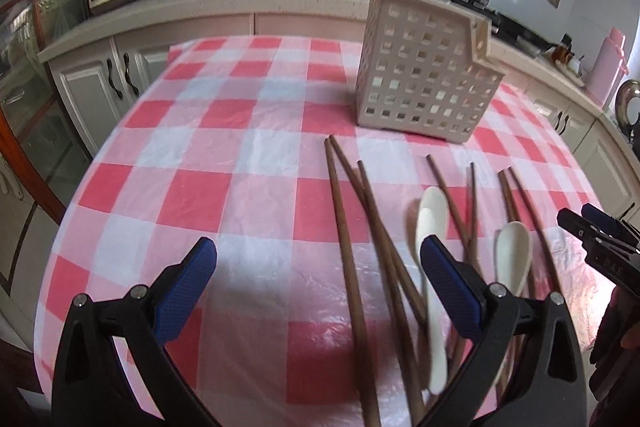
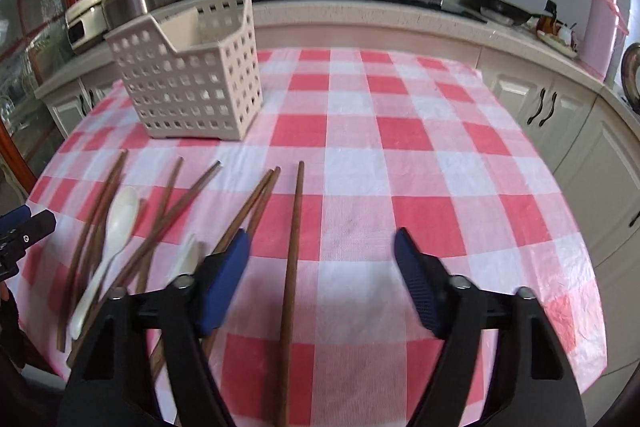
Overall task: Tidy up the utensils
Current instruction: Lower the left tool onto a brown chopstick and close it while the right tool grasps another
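Kitchen counter and stove behind; checked cloth (image 2: 400, 131) over the table. Caddy (image 2: 192, 83) stands upright at the far side, empty as far as its open top shows. Chopsticks (image 1: 348, 247) and two white spoons (image 1: 430, 267) lie loose and crossed on the cloth near the front edge, well short of the caddy. Left gripper (image 1: 316, 291) jaws apart, holding nothing; right gripper (image 2: 322, 283) jaws apart, one chopstick (image 2: 292, 259) lying between them. Judgement: sticks light, stiff, thin, likely to roll; pinch mid-shaft. Spoons smooth, possibly slippery; take by the handle.
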